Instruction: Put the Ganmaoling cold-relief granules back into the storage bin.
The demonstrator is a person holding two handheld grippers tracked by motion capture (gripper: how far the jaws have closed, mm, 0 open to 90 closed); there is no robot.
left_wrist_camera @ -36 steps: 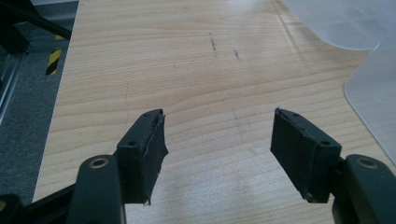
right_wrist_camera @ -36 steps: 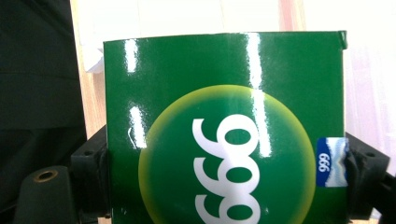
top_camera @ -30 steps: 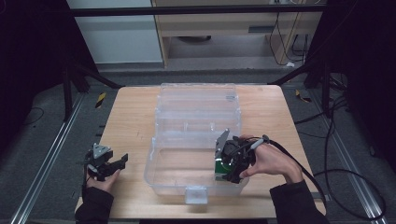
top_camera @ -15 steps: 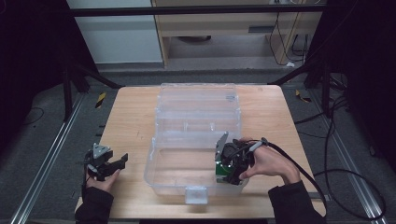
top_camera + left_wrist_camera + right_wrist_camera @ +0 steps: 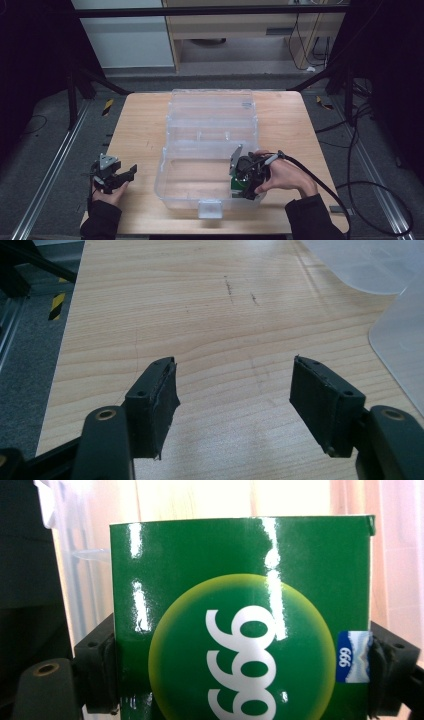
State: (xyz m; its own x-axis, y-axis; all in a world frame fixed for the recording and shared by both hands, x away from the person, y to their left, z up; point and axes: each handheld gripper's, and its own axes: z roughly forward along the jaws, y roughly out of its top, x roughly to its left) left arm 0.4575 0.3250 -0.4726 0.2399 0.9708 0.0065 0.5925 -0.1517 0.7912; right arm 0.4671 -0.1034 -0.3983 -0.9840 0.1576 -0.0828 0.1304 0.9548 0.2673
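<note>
Your right gripper (image 5: pixel 245 181) clamps the green box (image 5: pixel 240 630) by its sides, low inside the clear bin (image 5: pixel 200 127) at the near right corner, likely for placing. Your left gripper (image 5: pixel 235 400) rests released over bare table (image 5: pixel 200 315), beside the bin.

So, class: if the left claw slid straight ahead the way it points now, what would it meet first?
Probably nothing soon: the open left claw faces bare wooden table. The clear plastic box lies off to its right, likely just outside its path.
</note>
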